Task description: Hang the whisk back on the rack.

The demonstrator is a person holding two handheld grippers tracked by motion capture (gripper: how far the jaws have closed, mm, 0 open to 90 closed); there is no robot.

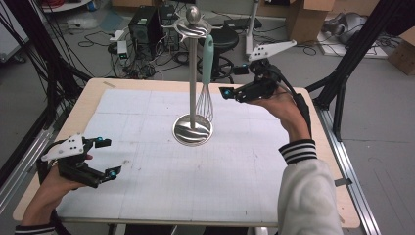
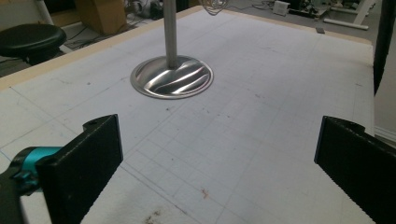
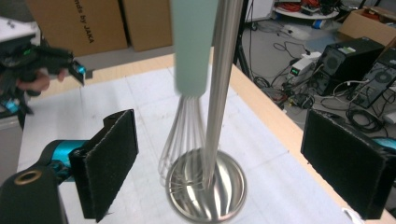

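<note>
A steel stand (image 1: pixel 193 130) with a round base and a tall pole rises from the middle of the white gridded mat (image 1: pixel 161 166). A whisk (image 1: pixel 207 58) with a mint handle hangs from the stand's top hook, its wires beside the pole and above the base. My right gripper (image 1: pixel 235 81) is open just right of the whisk, level with its wires, not touching it. In the right gripper view the whisk (image 3: pixel 192 51) and pole (image 3: pixel 223 84) stand between the wide-apart jaws. My left gripper (image 1: pixel 107 157) is open and empty over the mat's near left; its view faces the stand base (image 2: pixel 172 77).
The mat covers a wooden table (image 1: pixel 93 95). Behind the table stand a black stool (image 1: pixel 222 36), computer towers (image 1: pixel 143 23) with cables and cardboard boxes (image 1: pixel 306 17). Black frame legs (image 1: pixel 359 44) rise at the right. The left hand's gripper (image 3: pixel 42 60) shows far off in the right gripper view.
</note>
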